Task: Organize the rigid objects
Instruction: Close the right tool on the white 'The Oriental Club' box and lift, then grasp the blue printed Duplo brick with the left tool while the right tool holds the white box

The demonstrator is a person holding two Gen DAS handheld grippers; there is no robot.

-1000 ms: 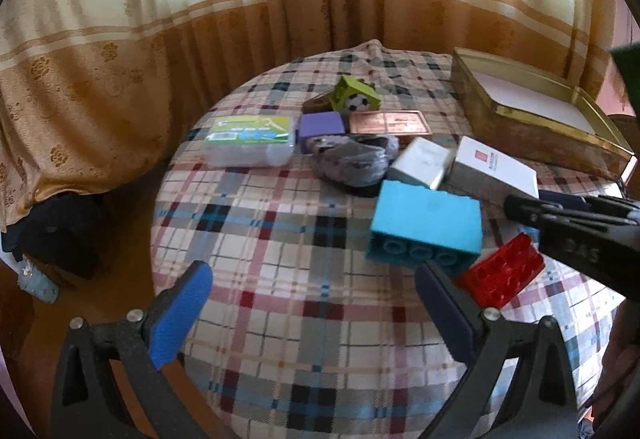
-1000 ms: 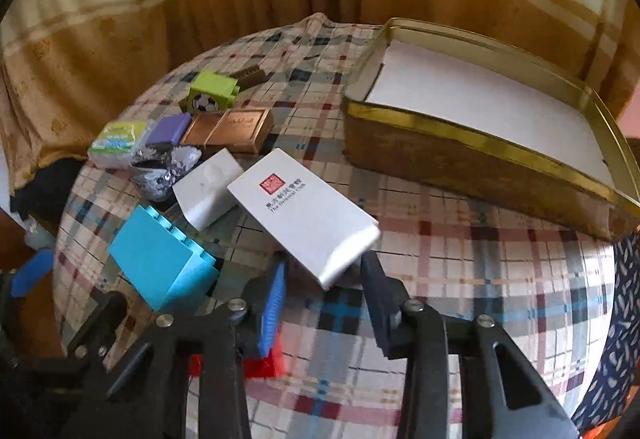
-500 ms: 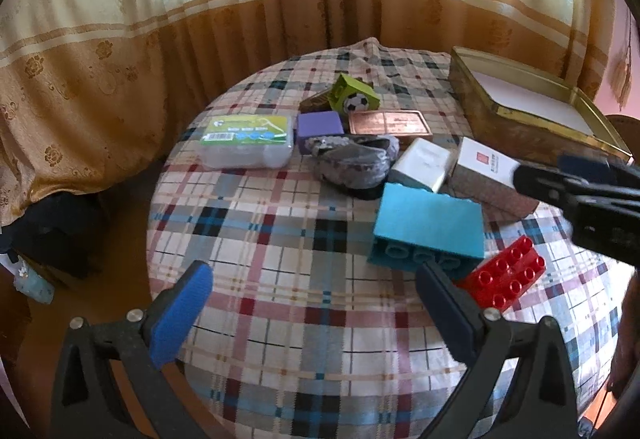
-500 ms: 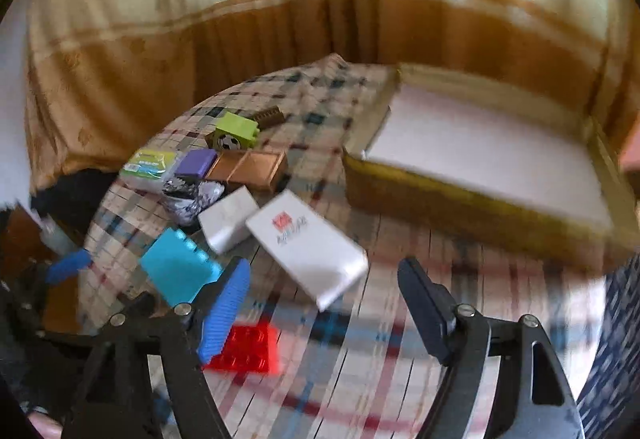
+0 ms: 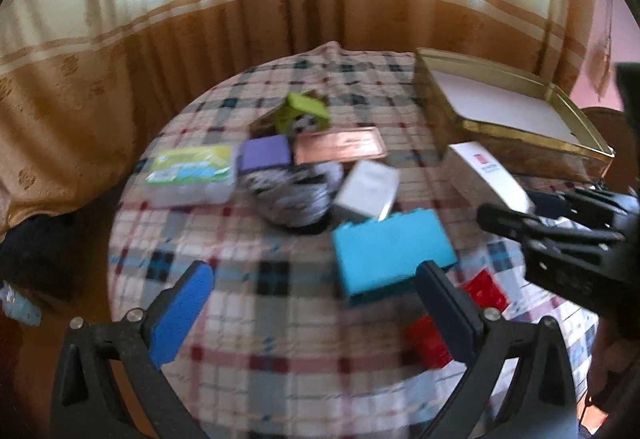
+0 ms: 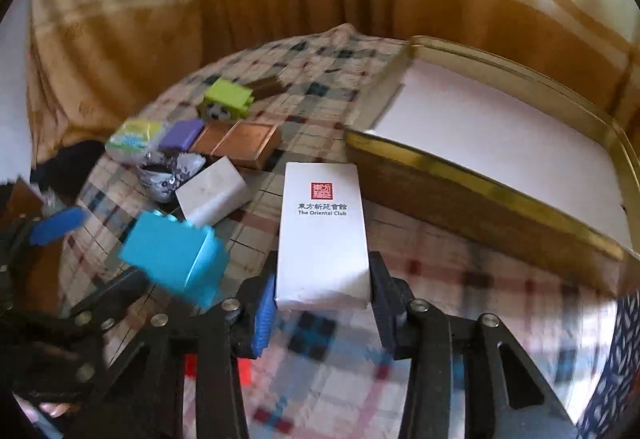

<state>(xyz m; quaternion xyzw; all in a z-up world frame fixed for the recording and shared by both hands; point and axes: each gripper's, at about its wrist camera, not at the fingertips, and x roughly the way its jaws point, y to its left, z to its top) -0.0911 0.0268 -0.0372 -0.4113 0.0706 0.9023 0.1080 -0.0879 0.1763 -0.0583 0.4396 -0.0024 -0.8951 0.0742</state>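
A white box (image 6: 322, 231) with a red seal and "The Oriental Club" printed on it lies lengthwise between my right gripper's (image 6: 322, 291) pads. The jaws are closing and both pads meet the box's sides. It sits just in front of the open gold tin (image 6: 480, 183), whose floor is white. The left wrist view shows the same white box (image 5: 480, 175) with the right gripper (image 5: 540, 231) behind it. My left gripper (image 5: 312, 279) hangs open over the plaid cloth, holding nothing. A teal brick (image 5: 388, 247) lies just beyond its right finger.
A red brick (image 5: 436, 335) lies near the table's front edge. Further back sit a small white box (image 5: 368, 187), a foil-wrapped lump (image 5: 292, 195), a copper tin (image 5: 340, 145), a purple block (image 5: 266, 153), a green block (image 5: 306, 113) and a clear box (image 5: 192, 175). Curtains hang behind the round table.
The right gripper opened wide, then closed around the white box, which now lies straight along its fingers instead of askew. The left gripper shifted a little, still open.
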